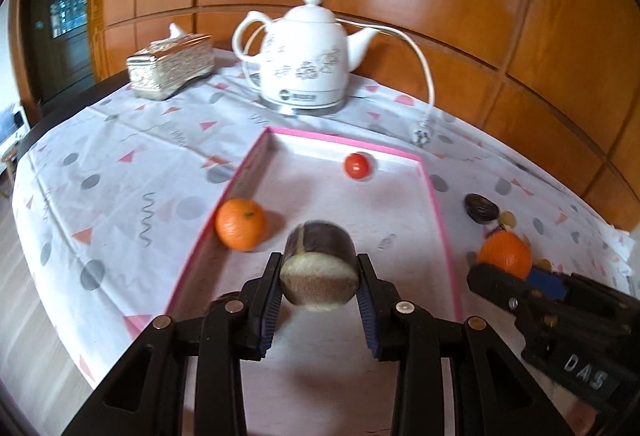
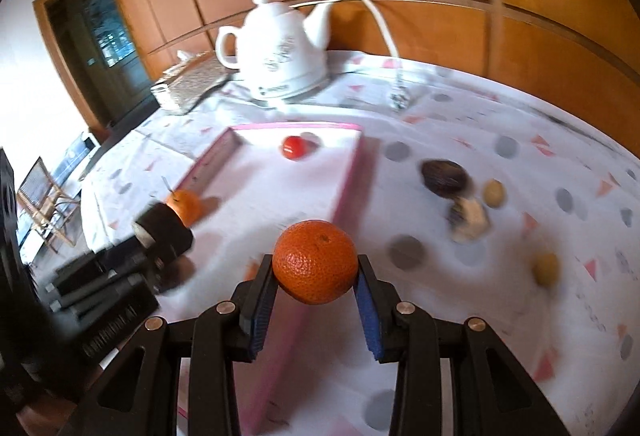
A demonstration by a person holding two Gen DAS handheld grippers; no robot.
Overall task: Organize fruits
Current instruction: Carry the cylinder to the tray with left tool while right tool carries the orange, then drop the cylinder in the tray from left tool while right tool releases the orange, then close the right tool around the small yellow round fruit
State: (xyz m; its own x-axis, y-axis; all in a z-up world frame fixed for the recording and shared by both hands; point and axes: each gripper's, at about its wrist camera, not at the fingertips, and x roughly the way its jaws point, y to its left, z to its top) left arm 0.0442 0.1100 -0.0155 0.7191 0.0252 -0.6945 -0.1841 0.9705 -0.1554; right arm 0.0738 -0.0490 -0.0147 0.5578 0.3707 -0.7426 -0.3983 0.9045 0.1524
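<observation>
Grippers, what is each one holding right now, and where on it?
Left gripper clamps a dark cut fruit piece by its two sides. Right gripper clamps an orange across its middle.

- The left gripper (image 1: 318, 286) clamps a dark-skinned cut fruit piece (image 1: 319, 268) above the pink tray (image 1: 436, 207).
- In the tray lie an orange (image 1: 241, 224) and a small red fruit (image 1: 357, 166).
- Right of the tray, the right gripper (image 1: 516, 276) holds another orange (image 1: 505, 253).
- A white teapot (image 1: 304, 55) stands beyond.

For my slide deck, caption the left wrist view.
Left tool carries a cut dark fruit over the pink tray, which holds an orange and a tomato.
</observation>
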